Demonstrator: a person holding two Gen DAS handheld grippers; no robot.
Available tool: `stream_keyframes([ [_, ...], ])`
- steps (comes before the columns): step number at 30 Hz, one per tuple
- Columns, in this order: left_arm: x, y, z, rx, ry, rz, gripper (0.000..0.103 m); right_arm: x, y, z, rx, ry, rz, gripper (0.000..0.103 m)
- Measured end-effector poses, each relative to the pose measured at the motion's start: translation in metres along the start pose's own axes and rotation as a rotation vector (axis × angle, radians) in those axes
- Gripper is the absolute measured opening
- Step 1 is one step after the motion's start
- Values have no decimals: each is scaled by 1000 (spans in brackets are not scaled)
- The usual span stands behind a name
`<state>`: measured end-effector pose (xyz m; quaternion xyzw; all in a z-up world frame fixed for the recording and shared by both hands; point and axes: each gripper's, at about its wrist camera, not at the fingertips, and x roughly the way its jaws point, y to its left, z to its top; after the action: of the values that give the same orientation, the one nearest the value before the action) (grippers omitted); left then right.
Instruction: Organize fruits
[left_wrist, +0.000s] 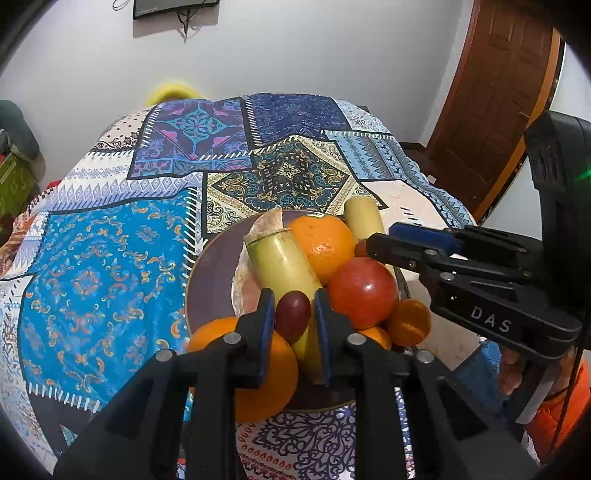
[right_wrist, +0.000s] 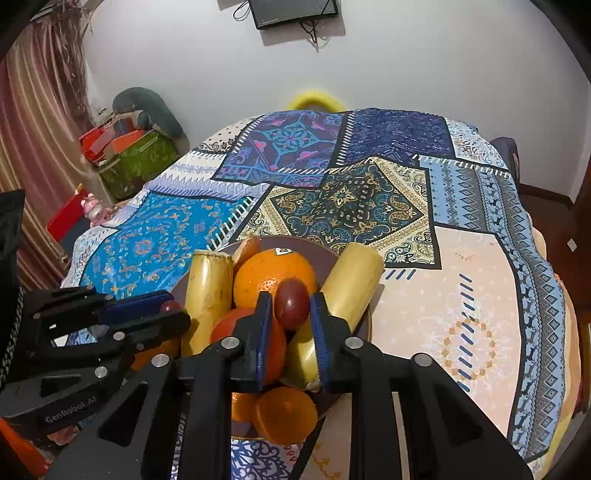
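A brown plate (left_wrist: 210, 280) on the patchwork tablecloth holds oranges (left_wrist: 320, 248), a red apple (left_wrist: 364, 291), two pale green-yellow cane pieces (left_wrist: 282, 264) and a pomelo slice (left_wrist: 243, 284). My left gripper (left_wrist: 293, 319) is shut on a small dark red fruit (left_wrist: 293, 317) just above the plate's near side. My right gripper (right_wrist: 288, 308) is shut on another small dark red fruit (right_wrist: 291, 303) over the plate (right_wrist: 328, 254), in front of a big orange (right_wrist: 273, 273). The right gripper also shows in the left wrist view (left_wrist: 380, 245), and the left gripper in the right wrist view (right_wrist: 166, 308).
The tablecloth (right_wrist: 461, 295) covers a round table with open cloth to the left, right and behind the plate. A wooden door (left_wrist: 491, 99) is at the right. Boxes and cushions (right_wrist: 129, 151) sit on the floor at the left. A yellow chair back (right_wrist: 314, 99) stands behind the table.
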<state>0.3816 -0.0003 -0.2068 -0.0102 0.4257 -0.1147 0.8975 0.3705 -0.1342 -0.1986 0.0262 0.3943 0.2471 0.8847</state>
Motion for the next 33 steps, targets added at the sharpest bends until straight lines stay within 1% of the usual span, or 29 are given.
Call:
stream_keyframes([
  [1, -1, 0, 0, -3, 0, 0, 23, -1, -1, 0, 1, -2, -5, 33],
  [2, -3, -1, 0, -5, 0, 2, 23, -3, -1, 1, 4, -5, -5, 34],
  [7, -25, -2, 1, -12, -26, 14, 23, -21, 0, 3, 6, -40, -12, 35],
  [10, -52, -5, 3, -12, -72, 40, 23, -46, 4, 5, 11, -79, -13, 35],
  [13, -89, -12, 4, -16, -143, 66, 23, -75, 8, 8, 16, -131, -20, 35],
  [16, -137, -25, 3, -17, -242, 87, 23, -114, 16, 8, 21, -197, -25, 35],
  [19, -180, -37, 0, -13, -323, 99, 23, -155, 29, 5, 11, -270, -46, 35],
  [23, -247, -55, -15, -19, -451, 130, 23, -213, 53, -5, -23, -370, -58, 35],
  [26, -289, -65, -31, -21, -534, 144, 24, -255, 74, -16, -59, -459, -77, 35],
  [28, -309, -71, -41, -14, -575, 152, 28, -281, 88, -25, -82, -516, -81, 35],
  [30, -329, -77, -52, -6, -614, 157, 38, -299, 98, -32, -87, -557, -72, 35],
  [31, -338, -80, -57, 0, -631, 163, 40, -308, 102, -36, -88, -575, -62, 38],
  [32, -347, -85, -62, 11, -653, 173, 45, -314, 105, -39, -88, -589, -55, 42],
  [33, -354, -88, -66, 17, -669, 182, 51, -319, 108, -43, -88, -604, -56, 50],
])
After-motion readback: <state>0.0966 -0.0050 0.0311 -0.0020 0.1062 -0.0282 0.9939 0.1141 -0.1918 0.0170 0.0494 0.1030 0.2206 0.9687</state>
